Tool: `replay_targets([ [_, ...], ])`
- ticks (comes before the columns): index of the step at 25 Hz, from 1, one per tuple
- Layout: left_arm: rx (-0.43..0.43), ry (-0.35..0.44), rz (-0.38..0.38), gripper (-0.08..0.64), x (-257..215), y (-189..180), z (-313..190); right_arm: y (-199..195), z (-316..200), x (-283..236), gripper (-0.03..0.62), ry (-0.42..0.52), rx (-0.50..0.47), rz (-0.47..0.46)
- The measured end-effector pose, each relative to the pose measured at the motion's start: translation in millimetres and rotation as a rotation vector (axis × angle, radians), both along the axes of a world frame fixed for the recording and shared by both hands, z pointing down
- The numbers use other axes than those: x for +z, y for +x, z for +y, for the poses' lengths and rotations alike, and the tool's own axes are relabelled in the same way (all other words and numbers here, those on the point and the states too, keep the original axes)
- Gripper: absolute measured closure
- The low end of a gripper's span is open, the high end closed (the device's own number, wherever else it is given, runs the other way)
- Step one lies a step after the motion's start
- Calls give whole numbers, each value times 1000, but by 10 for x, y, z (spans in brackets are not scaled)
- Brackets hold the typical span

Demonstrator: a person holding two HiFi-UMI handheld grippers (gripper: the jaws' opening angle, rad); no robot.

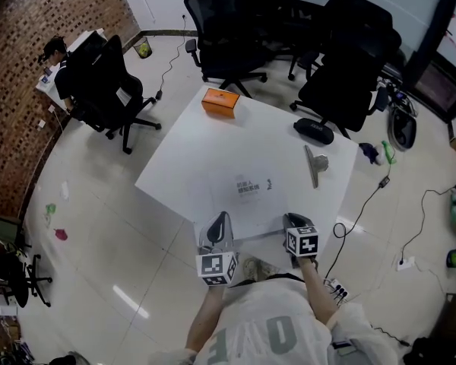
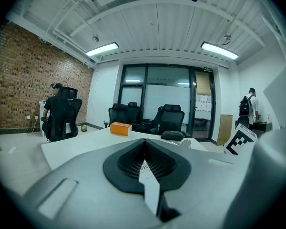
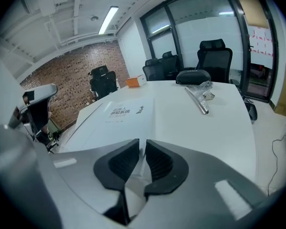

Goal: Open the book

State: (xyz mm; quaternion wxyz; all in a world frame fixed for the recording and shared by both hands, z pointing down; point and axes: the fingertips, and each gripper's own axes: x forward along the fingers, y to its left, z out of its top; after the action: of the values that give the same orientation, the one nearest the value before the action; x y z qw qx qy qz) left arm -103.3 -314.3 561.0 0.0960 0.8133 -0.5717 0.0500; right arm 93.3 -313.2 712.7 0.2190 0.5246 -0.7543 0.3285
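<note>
Your right tool (image 3: 142, 157) has its jaws almost together on the near edge of the white book (image 3: 121, 116), which lies flat on the white tabletop (image 3: 214, 128). A metal piece (image 3: 199, 97) lies farther away, right.
</note>
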Motion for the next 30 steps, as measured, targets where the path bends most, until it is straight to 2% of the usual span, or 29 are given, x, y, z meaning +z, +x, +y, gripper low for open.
replay_targets([
  [5,-13,9,14,548,-30,-15,5,-62,-10,-256,557,53,-1,-29],
  [10,-13,9,28,548,-30,-18,46,-296,-40,-700,560,168,-47,-71],
  [14,24,5,44,551,15,39,111,-501,-42,-949,564,226,-94,-94],
  [19,85,-13,47,557,143,209,235,-601,-22,-997,566,231,-111,-117],
  [23,150,-35,45,525,249,366,323,-666,-40,-1040,566,240,-125,-113],
  [30,129,-20,45,526,188,288,266,-675,-44,-1083,569,238,-118,-136],
])
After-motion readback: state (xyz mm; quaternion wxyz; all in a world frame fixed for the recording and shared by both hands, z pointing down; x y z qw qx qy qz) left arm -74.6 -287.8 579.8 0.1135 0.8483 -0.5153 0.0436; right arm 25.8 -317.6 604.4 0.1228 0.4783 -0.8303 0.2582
